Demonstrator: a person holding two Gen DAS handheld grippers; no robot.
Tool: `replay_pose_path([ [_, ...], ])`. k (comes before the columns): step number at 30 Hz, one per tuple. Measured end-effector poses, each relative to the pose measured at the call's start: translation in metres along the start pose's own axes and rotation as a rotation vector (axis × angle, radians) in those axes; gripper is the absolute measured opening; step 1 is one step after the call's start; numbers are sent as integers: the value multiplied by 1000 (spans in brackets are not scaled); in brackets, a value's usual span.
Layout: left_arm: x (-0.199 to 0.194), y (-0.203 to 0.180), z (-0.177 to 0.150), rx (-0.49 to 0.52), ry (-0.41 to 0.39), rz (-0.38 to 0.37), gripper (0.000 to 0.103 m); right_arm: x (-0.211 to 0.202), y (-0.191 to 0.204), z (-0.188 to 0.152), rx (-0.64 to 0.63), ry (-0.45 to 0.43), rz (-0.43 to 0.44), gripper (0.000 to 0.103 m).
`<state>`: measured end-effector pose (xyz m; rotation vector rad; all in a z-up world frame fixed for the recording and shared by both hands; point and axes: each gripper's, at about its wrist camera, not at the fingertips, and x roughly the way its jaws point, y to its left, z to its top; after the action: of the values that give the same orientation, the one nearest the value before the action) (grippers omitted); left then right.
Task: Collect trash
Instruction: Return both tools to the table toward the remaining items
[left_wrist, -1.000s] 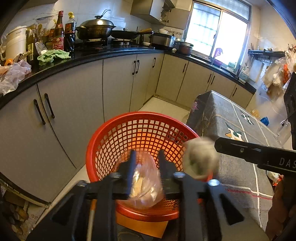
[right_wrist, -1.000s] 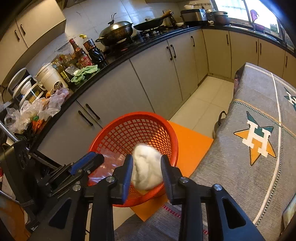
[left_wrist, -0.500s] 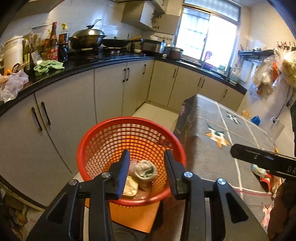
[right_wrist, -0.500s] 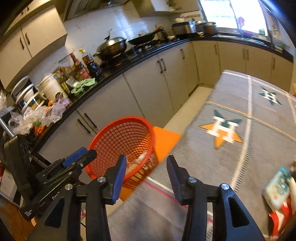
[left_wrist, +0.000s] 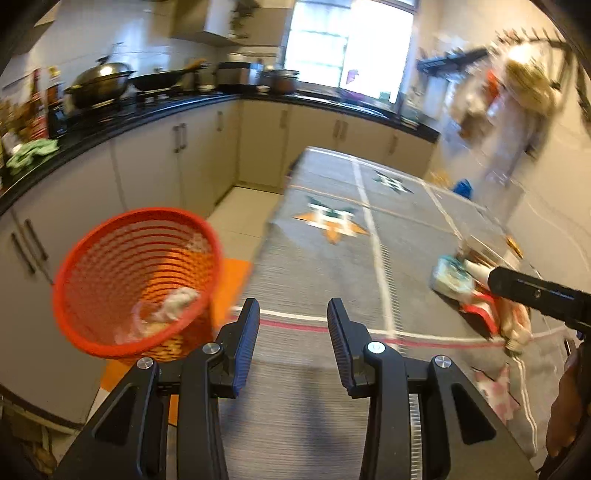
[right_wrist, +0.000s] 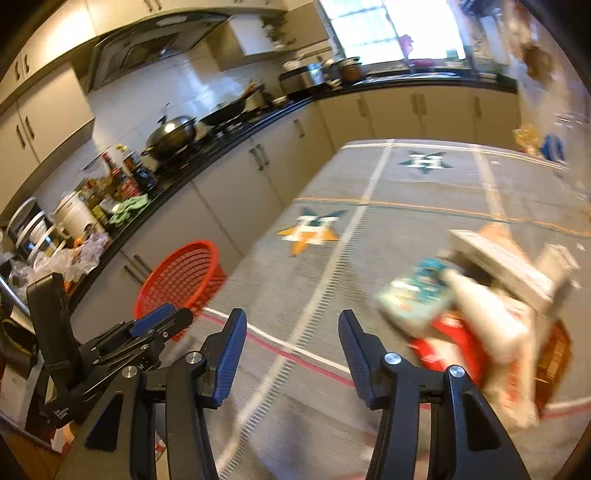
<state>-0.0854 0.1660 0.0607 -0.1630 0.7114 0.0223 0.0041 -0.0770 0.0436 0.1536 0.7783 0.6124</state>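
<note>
A red mesh basket (left_wrist: 110, 266) stands on the floor left of the table, with a clear bag and a white wad (left_wrist: 177, 302) inside; it also shows in the right wrist view (right_wrist: 181, 273). My left gripper (left_wrist: 291, 332) is open and empty over the table's near edge. My right gripper (right_wrist: 291, 339) is open and empty over the grey tablecloth (right_wrist: 369, 229). A pile of trash (right_wrist: 480, 306) lies to its right: a teal packet (right_wrist: 417, 291), red and white wrappers, a flat box. The pile shows in the left wrist view (left_wrist: 476, 295) too.
Kitchen cabinets and a black counter (left_wrist: 147, 110) with a wok, bottles and a green cloth run along the left and back. An orange mat (left_wrist: 229, 284) lies under the basket. The left gripper's body (right_wrist: 110, 350) shows at the right wrist view's lower left.
Both grippers let go of their trash, a clear bag and a white wad, into the basket, opened, and swung right from over the basket to over the table.
</note>
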Motion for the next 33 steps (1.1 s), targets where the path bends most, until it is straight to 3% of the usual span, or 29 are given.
replay_pose_path([
  [7, 9, -52, -6, 97, 37, -62, 37, -55, -61, -15, 56, -86, -136, 56],
  [13, 15, -81, -11, 141, 64, -102, 41, -61, -107, -37, 97, -28, -209, 56],
  [18, 17, -99, -15, 174, 81, -131, 42, -46, -115, -41, 93, 10, -199, 56],
  [23, 22, -116, -11, 230, 102, -149, 52, -24, -114, -31, 37, 49, -242, 56],
  [25, 27, -121, -6, 249, 113, -160, 63, -16, -117, -31, 32, 72, -249, 55],
  [27, 32, -126, 1, 261, 116, -162, 67, -10, -115, -31, -1, 93, -262, 53],
  [29, 39, -132, 7, 275, 122, -164, 69, -12, -115, -33, -8, 92, -268, 37],
  [33, 59, -144, 16, 289, 153, -162, 73, -26, -123, -38, 33, 81, -211, 29],
])
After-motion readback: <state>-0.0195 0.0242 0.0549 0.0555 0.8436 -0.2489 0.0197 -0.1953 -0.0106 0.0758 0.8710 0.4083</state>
